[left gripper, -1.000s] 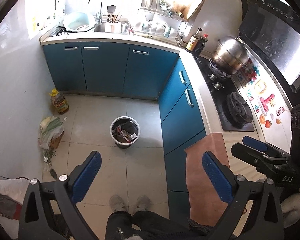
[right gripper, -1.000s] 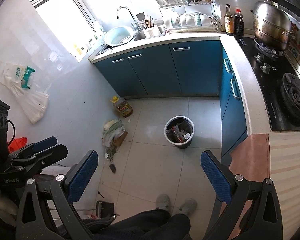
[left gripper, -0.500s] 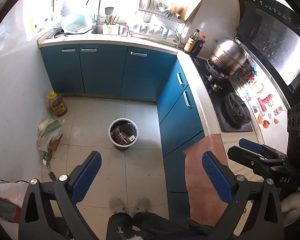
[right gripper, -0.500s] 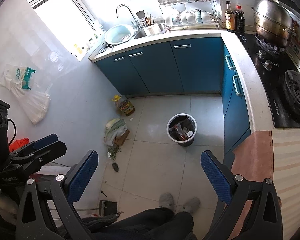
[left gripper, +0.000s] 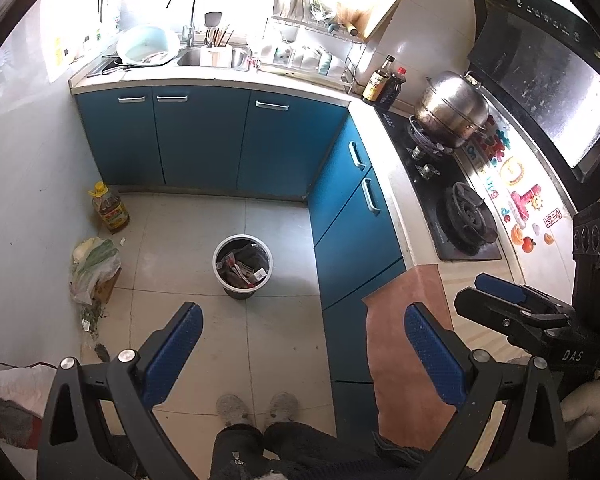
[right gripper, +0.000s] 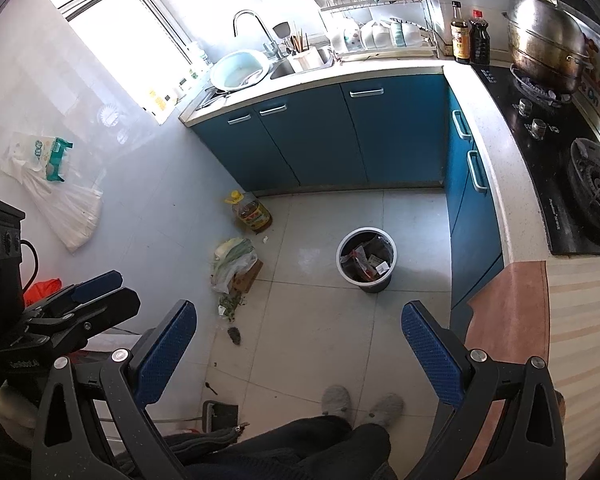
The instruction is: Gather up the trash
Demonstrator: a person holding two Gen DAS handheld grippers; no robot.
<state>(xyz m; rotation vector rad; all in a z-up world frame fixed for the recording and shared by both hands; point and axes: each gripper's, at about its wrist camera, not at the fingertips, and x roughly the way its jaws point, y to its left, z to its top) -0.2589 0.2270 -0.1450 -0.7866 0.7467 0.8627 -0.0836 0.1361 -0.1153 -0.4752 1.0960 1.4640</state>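
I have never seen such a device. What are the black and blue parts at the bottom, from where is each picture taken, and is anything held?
There is no robot: a person holds two handheld tools, each with a camera looking along its fingers. One picture comes from the left gripper, the other from the right gripper. Both are open and hold nothing. They look down at a kitchen floor with a trash bin, a plastic bag of vegetables, an oil bottle and small scraps.
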